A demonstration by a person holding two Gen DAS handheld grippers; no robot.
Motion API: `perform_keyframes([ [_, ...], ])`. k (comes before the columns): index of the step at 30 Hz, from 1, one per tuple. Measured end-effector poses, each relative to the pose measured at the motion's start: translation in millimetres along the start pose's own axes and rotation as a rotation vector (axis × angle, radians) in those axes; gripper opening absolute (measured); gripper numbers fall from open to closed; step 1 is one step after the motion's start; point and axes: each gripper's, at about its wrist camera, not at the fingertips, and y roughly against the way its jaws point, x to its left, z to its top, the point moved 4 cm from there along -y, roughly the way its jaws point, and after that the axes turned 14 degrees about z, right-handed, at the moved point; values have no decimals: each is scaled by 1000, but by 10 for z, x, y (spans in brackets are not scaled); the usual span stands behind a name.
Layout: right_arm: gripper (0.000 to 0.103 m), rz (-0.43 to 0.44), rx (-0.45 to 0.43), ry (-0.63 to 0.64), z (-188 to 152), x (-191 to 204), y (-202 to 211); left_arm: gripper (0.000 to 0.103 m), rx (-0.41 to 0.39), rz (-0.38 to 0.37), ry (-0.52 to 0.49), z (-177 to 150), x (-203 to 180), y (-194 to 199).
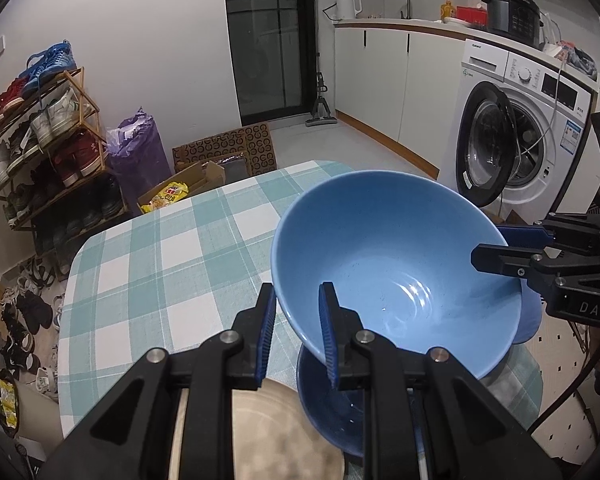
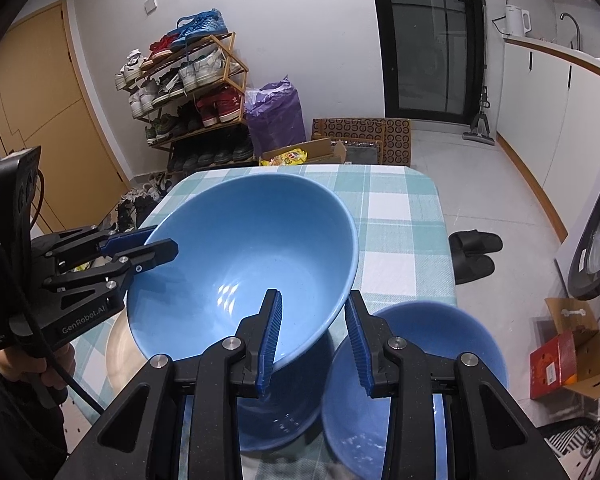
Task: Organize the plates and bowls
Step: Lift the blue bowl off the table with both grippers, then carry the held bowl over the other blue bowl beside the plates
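Two grippers clamp light-blue bowl (image 1: 396,264) | slippers (image 2: 474,254): right view only

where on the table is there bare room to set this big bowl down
The far half of the checked tablecloth, from the large light blue bowl out to the table's far edge, is bare. The near end is crowded: a dark blue bowl, a beige plate and another blue bowl.

Pale grey walls (image 2: 300,20) and a light tiled floor (image 2: 480,184) surround the checked tabletop (image 1: 148,264). Beyond its far edge stand a wooden shoe rack (image 2: 192,92), a purple bag (image 2: 276,112) and a dark glass door (image 1: 268,40). A washing machine (image 1: 512,132) with its door open sits beside white cabinets (image 1: 384,76), past the tabletop's right edge.
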Motion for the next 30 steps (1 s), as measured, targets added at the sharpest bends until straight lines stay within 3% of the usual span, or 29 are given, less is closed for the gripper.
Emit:
perform_keyframes([
  [30, 34, 20, 28, -7, -404, 159, -115, 20, 39, 0, -11, -422, -27, -18],
])
